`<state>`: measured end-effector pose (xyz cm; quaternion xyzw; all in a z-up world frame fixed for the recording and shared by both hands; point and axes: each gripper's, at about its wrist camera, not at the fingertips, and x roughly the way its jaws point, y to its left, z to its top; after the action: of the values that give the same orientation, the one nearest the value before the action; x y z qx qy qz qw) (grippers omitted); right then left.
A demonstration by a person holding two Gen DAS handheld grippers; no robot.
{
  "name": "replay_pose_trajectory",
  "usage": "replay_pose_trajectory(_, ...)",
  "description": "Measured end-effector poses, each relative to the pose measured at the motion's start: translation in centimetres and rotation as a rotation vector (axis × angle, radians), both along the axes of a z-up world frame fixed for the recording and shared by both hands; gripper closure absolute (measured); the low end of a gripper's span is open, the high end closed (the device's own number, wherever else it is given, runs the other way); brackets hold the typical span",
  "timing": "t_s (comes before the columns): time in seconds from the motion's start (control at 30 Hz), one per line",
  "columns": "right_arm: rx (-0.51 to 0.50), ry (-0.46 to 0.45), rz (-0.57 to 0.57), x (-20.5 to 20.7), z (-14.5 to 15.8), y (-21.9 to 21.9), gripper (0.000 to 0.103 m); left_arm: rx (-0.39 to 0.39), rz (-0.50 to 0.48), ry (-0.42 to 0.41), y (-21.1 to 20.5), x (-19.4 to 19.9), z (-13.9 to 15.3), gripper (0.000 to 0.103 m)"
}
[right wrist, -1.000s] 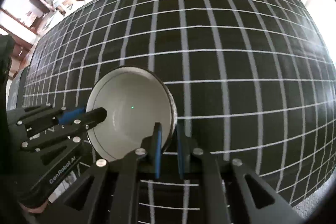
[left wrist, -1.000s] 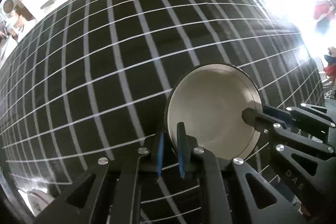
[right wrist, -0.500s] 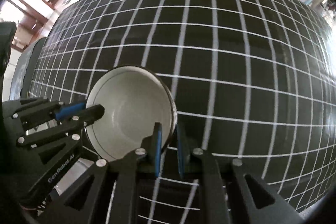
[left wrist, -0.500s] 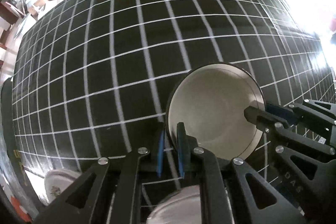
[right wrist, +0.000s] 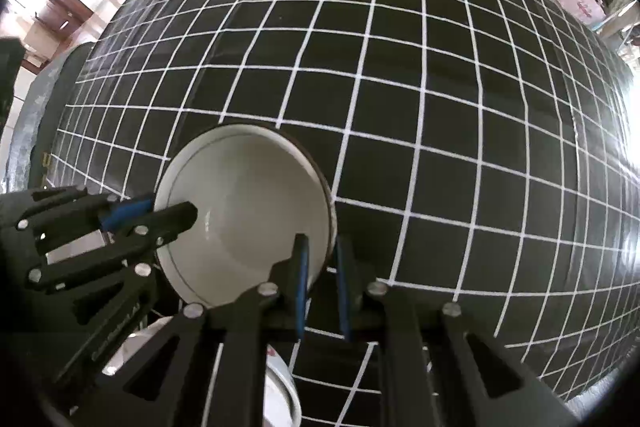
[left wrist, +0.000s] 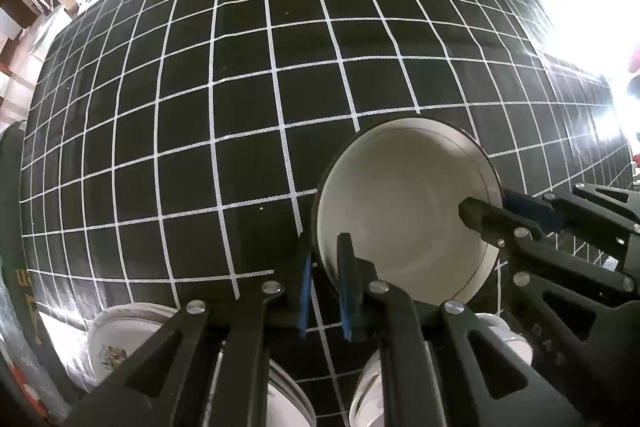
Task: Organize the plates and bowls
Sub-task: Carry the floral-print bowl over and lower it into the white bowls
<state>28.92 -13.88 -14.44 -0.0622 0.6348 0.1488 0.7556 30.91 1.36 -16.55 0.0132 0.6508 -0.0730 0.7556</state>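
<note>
Nearest the left wrist camera, other white dishes (left wrist: pixel 120 343) sit low on the black grid tablecloth (left wrist: pixel 248 99). The left gripper (left wrist: pixel 325 291) clamps narrowly on the near-left rim of the white bowl (left wrist: pixel 400 211). The right gripper (right wrist: pixel 322 287) clamps the opposite rim, holding the bowl above the cloth.

Checked cloth (left wrist: pixel 280 87) ahead lies bare; white dishes (left wrist: pixel 116 343) (perhaps 3) crowd the near edge.
</note>
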Motion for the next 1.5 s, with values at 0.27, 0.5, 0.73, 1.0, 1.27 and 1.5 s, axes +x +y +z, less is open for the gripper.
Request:
replay_pose_trajectory(0.27, -0.013, 0.005, -0.032, 0.4, -0.1, 1.7, 0.087, -0.007, 0.047, -0.016, 1.4, 0.1, 1.2, 0.093)
replay_pose_trajectory(0.5, 0.021, -0.036, -0.061, 1.0, 2.0, 2.9, 0.087, -0.013, 0.059, -0.071, 2.2, -0.6, 5.1, 0.093)
replay_pose_trajectory(0.73, 0.03, -0.11, -0.059, -0.4, 5.8, 2.5, 0.087, -0.022, 0.062, -0.129, 1.9, -2.6, 9.1, 0.093)
replay_pose_trajectory(1.0, 0.022, -0.143, -0.061, -3.6, 7.5, 2.1, 0.087, -0.019, 0.044, -0.164, 1.1, -6.2, 11.8, 0.093)
replay_pose_trajectory(1.27, 0.012, -0.132, -0.042, -6.9, 7.9, 1.3, 0.087, -0.008, 0.041, -0.151, 0.8, -10.1, 10.8, 0.093)
replay_pose_trajectory(1.5, -0.006, -0.081, -0.03, -8.8, 5.9, 1.1, 0.087, 0.007, 0.034, -0.114, 0.5, -13.0, 8.5, 0.093)
